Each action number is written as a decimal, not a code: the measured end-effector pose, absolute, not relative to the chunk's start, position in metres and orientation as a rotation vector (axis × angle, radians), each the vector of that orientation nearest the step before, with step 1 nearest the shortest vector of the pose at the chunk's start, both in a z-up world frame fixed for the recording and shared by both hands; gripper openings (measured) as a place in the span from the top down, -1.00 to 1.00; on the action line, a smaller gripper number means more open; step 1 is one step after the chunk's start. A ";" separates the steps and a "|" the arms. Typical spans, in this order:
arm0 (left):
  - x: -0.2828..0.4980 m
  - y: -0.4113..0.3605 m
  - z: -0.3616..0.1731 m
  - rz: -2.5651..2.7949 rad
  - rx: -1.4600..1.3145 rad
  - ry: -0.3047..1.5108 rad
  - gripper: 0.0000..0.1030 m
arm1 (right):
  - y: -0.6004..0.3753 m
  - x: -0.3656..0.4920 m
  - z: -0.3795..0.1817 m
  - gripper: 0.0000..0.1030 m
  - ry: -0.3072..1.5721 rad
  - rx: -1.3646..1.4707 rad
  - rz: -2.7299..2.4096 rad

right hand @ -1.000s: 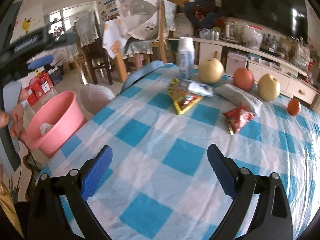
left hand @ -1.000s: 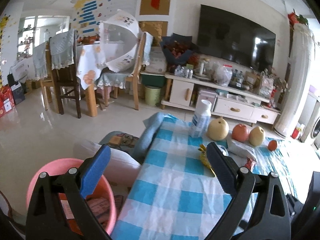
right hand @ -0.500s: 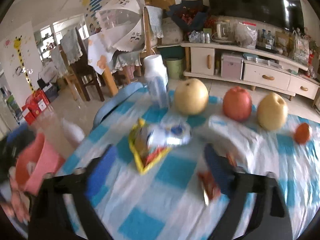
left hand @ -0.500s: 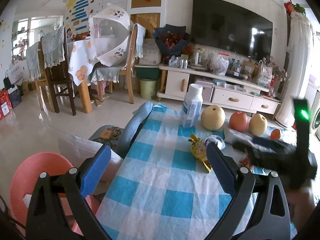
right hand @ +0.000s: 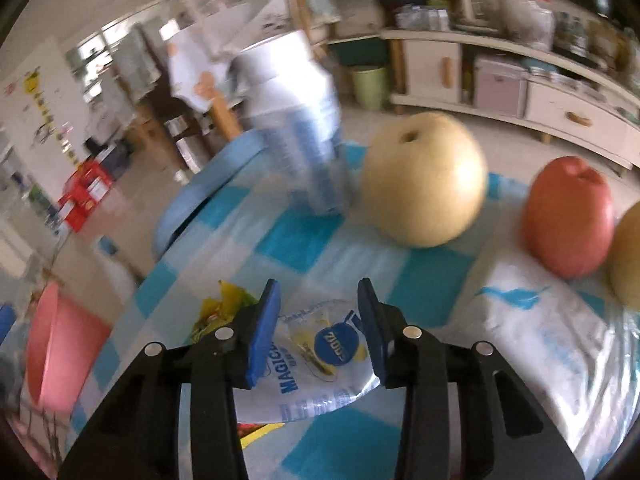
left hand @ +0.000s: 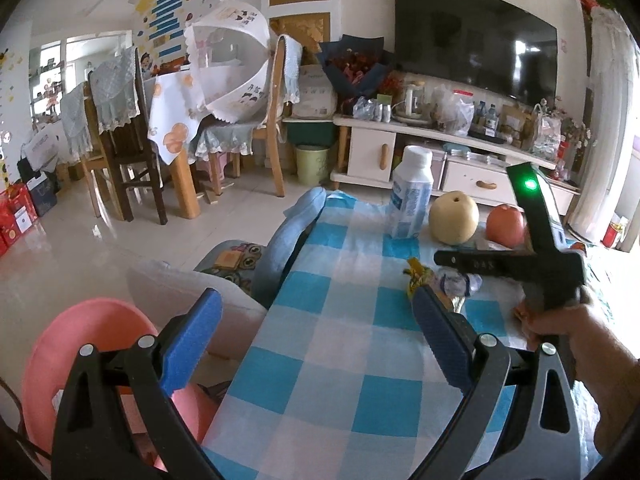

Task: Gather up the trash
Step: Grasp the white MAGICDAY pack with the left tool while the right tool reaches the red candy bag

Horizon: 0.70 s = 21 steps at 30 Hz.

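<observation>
Wrapper [right hand: 320, 356], crumpled white, flat on checked tabletop [right hand: 348, 452] atop a yellow packet [right hand: 224, 304]; between closing pads of right tool [right hand: 318, 326], not yet pinched. Left tool [left hand: 316, 344] wide open, empty, near pink basin [left hand: 92, 336], likely trash's destination.

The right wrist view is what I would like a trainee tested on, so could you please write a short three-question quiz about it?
1. True or false: the crumpled silver-white plastic wrapper lies between the fingers of the right gripper.
2. Which stands nearest the white plastic bottle with blue print? A. round yellow pear B. red apple C. pink plastic basin
3. What pattern covers the table's cloth?

Key: 1. True; the jaws are closing on it. 2. A. 3. Blue and white checks.
</observation>
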<state>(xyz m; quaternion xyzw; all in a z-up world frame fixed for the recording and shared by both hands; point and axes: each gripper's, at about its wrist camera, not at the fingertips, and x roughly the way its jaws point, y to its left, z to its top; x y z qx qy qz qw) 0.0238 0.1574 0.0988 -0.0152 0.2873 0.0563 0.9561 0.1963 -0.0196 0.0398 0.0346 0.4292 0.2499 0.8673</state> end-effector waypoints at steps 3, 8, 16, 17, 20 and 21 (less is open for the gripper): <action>0.024 0.155 0.097 0.110 -0.024 0.588 -0.88 | -0.009 0.170 0.039 0.20 0.899 0.011 0.609; 0.025 0.147 0.095 0.095 -0.003 0.600 -0.88 | -0.005 0.124 0.038 0.19 0.903 -0.024 0.721; 0.028 0.137 0.089 0.050 0.003 0.622 -0.88 | -0.071 0.109 0.064 -0.52 0.777 -0.056 0.501; 0.028 0.133 0.088 0.028 0.005 0.626 -0.88 | -0.083 0.117 0.067 -0.55 0.772 -0.064 0.441; 0.029 0.121 0.086 -0.052 0.012 0.631 -0.88 | -0.113 0.148 0.065 -0.62 0.801 -0.120 0.325; 0.029 0.114 0.085 -0.102 0.011 0.636 -0.88 | -0.118 0.158 0.061 -0.69 0.824 -0.137 0.308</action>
